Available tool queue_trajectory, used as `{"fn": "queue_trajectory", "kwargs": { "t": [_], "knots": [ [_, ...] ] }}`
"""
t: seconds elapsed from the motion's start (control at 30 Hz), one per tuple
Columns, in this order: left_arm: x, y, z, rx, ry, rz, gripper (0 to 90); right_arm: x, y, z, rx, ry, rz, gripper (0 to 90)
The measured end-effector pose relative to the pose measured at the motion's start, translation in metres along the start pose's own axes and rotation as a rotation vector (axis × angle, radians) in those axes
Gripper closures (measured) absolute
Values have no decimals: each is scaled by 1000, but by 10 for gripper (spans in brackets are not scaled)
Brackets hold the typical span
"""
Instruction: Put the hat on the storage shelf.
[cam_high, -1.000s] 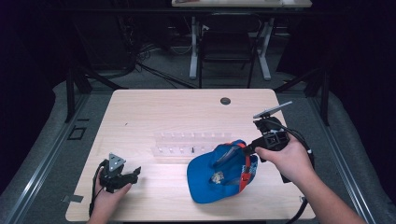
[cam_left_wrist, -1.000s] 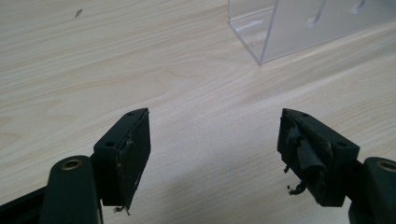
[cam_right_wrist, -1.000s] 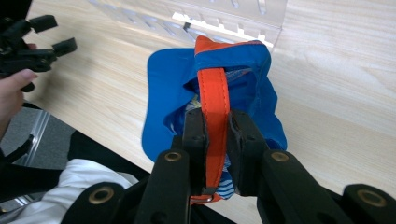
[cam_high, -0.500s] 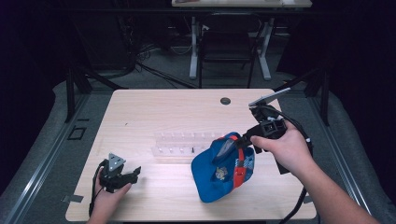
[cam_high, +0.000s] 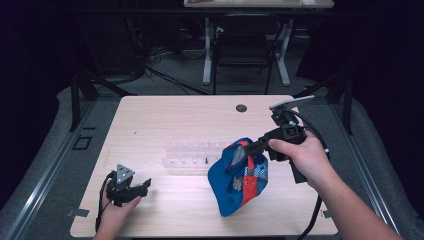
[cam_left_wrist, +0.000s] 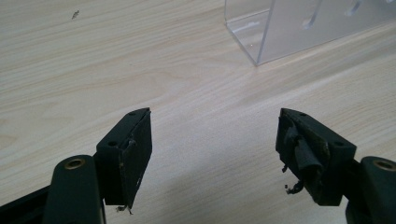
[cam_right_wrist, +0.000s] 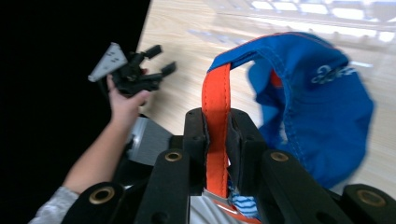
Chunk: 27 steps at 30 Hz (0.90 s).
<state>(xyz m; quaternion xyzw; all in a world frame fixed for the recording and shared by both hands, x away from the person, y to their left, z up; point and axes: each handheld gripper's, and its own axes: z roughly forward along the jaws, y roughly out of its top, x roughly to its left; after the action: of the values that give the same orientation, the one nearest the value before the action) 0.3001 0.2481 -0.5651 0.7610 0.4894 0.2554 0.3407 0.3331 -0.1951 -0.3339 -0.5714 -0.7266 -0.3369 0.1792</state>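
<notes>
A blue cap (cam_high: 240, 180) with an orange strap (cam_right_wrist: 215, 116) hangs tilted above the table's front right, its lower edge near the wood. My right gripper (cam_high: 250, 147) is shut on that orange strap, and in the right gripper view its jaws pinch the band while the blue crown (cam_right_wrist: 322, 112) droops beyond them. My left gripper (cam_high: 142, 186) rests at the front left of the table (cam_high: 165, 120), open, with bare wood between its pads (cam_left_wrist: 135, 149). It is well apart from the cap.
A clear plastic rack (cam_high: 192, 155) lies across the middle of the table, just left of the cap; its corner (cam_left_wrist: 261, 32) is ahead of the left gripper. A small dark round hole (cam_high: 241, 108) sits near the far edge. A chair stands beyond the table.
The right gripper has lifted and tipped the cap up by its strap, so it now hangs more upright. The left gripper has stayed put.
</notes>
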Motion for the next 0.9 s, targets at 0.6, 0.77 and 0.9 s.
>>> {"fn": "queue_trajectory", "kwargs": {
  "t": [0.6,0.77,0.9],
  "knots": [
    [0,0,0,-8,-2,5,279,6,7,-1,-71,237,44,787],
    [0,0,-1,-3,-2,14,279,7,13,-3,-104,268,53,788],
    [-1,1,-1,-3,-3,20,278,7,18,-6,-132,287,61,788]
  ]
}}
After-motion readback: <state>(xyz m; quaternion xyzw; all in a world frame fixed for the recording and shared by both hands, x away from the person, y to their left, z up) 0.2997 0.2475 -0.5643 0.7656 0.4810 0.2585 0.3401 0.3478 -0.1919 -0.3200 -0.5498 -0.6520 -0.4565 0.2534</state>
